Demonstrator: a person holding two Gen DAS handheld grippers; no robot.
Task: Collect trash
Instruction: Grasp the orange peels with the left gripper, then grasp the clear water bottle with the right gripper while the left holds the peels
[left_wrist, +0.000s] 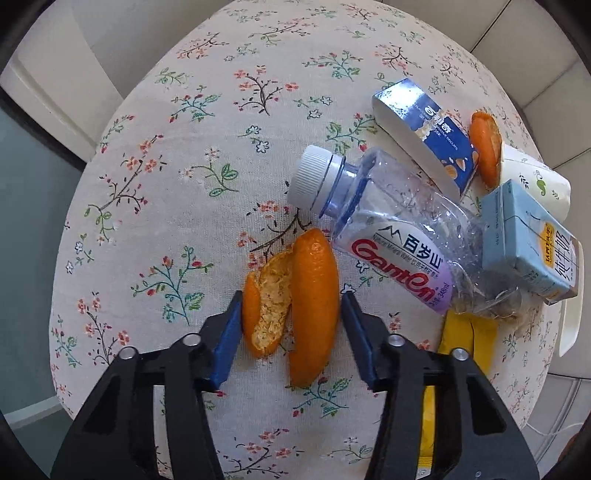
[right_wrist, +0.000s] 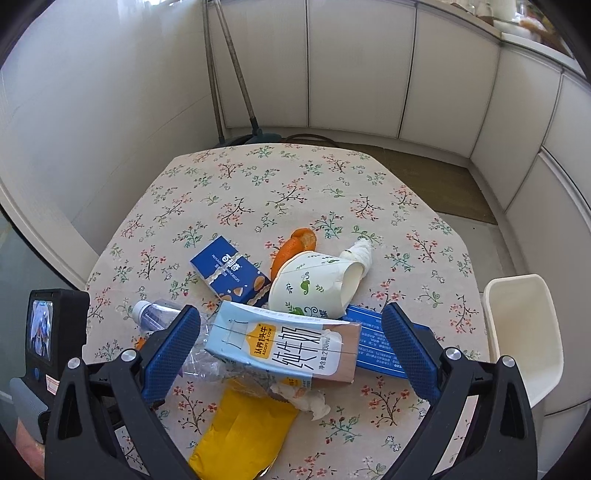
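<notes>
Peel: the orange peel (left_wrist: 295, 306) is bracketed on the tablecloth (left_wrist: 177, 155) by the spread, unclosed left gripper (left_wrist: 291, 299). Judged light, pliable, curled; grasp across its 2 lobes is advised. The right gripper (right_wrist: 291, 332), likewise spread, is held over the milk carton (right_wrist: 288, 347).

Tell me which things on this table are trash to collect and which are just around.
Trash: orange peel between the open left claw fingers, water bottle, milk carton between the open right claw fingers, paper cup, biscuit box, yellow packet, tissue.

Not trash: white bin, tablecloth, mop handles.
</notes>
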